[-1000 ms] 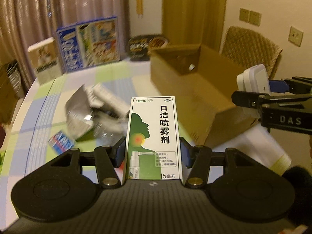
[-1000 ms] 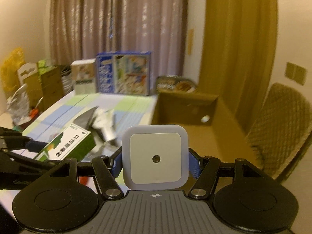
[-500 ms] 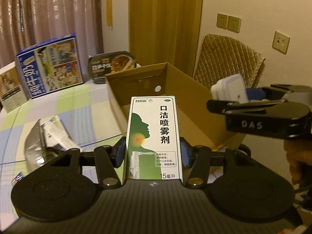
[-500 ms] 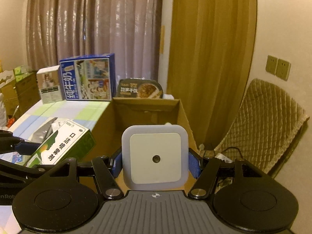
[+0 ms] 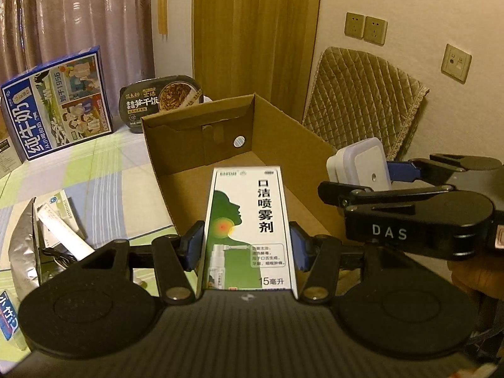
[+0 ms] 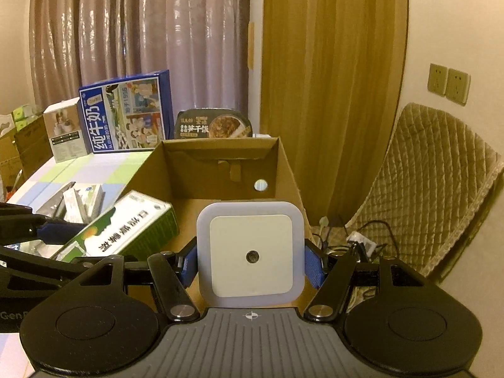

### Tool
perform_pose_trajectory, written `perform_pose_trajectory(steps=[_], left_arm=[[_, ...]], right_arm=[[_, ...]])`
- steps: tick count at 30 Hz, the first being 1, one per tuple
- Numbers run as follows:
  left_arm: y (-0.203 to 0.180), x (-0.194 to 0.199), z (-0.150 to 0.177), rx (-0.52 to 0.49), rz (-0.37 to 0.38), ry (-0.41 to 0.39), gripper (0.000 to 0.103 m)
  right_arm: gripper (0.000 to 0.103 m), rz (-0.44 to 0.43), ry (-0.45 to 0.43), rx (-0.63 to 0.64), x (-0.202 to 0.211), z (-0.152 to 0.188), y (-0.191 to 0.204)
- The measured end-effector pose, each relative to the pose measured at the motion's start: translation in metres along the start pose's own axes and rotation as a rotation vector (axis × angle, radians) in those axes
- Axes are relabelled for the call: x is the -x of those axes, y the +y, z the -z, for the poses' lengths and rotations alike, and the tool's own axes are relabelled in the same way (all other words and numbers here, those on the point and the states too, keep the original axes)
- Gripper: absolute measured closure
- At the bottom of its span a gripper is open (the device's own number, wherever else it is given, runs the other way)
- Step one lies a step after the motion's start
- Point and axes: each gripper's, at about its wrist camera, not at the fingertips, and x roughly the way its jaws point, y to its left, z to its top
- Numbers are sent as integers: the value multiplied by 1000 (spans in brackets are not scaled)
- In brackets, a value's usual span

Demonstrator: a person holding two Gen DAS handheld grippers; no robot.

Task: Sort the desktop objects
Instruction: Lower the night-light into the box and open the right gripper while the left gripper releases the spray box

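My left gripper [image 5: 247, 245] is shut on a green and white spray box [image 5: 249, 226] and holds it over the near end of an open cardboard box [image 5: 201, 132]. My right gripper [image 6: 250, 264] is shut on a square white night light [image 6: 251, 253], held over the same cardboard box [image 6: 220, 157] near its right wall. The night light [image 5: 367, 165] and right gripper [image 5: 368, 173] show at the right of the left wrist view. The spray box [image 6: 132, 230] shows at the left of the right wrist view.
A pile of loose packets and a silver pouch [image 5: 47, 230] lies on the checked tablecloth left of the box. A blue milk carton [image 5: 58, 104] and a black meal tray [image 5: 160, 100] stand at the table's back. A quilted chair [image 5: 362, 94] stands right of the table.
Both grippers have moved forward and right with their objects, from beside the cardboard box to above its open inside. Both holds are unchanged.
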Motion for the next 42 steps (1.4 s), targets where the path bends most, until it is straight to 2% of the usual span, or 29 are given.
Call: perform_pose_trajectory(steps=[5, 15, 24, 33, 42], left_arm=[[1, -3, 1, 5, 8, 1, 52], [16, 25, 5, 35, -25, -45, 52], [28, 39, 19, 64, -49, -39, 52], [37, 54, 35, 92, -66, -27, 51], [45, 79, 57, 107, -92, -9, 42]], right_arm=[[41, -3, 5, -5, -3, 1, -1], [40, -23, 8, -30, -2, 1, -1], [39, -44, 1, -49, 1, -2, 4], [37, -17, -40, -98, 29, 2, 0], [23, -16, -85, -112, 78, 19, 16]])
